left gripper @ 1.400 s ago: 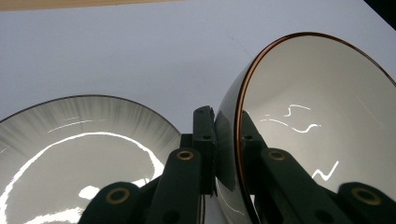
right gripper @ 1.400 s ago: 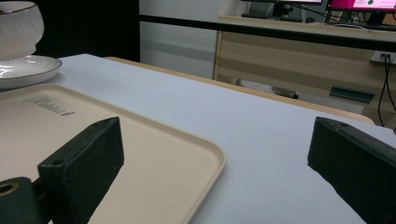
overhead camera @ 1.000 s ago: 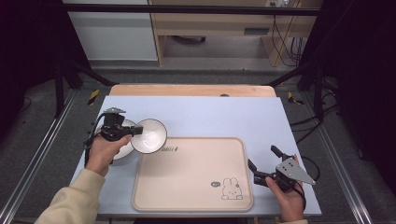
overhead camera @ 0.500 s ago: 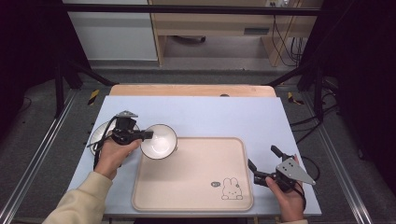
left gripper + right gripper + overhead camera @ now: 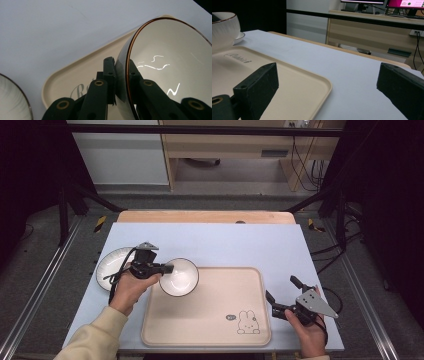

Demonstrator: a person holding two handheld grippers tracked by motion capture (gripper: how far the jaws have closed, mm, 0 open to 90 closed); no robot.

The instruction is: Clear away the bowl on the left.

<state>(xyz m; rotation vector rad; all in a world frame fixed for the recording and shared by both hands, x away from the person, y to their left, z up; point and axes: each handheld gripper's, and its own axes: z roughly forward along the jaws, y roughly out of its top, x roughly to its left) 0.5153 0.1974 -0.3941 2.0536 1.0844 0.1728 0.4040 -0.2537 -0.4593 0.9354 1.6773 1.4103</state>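
A white bowl (image 5: 179,277) with a thin dark rim hangs tilted over the near-left corner region of the beige tray (image 5: 210,320), at its top left in the high view. My left gripper (image 5: 169,269) is shut on the bowl's rim. In the left gripper view the two jaws pinch the bowl (image 5: 172,62) wall, one inside and one outside, at my left gripper (image 5: 121,67). My right gripper (image 5: 281,288) rests open beside the tray's right edge with nothing between its jaws. The right gripper view shows the bowl (image 5: 223,26) far off to the left.
A white plate (image 5: 112,265) lies on the pale blue table (image 5: 230,242) left of the tray; its edge appears as plate (image 5: 10,100). The tray carries a small rabbit print (image 5: 247,321) near its front right. A wooden strip (image 5: 205,216) runs along the table's far edge.
My left gripper has carried the bowl rightward, from above the plate to over the tray's top-left corner. The right gripper has stayed put.
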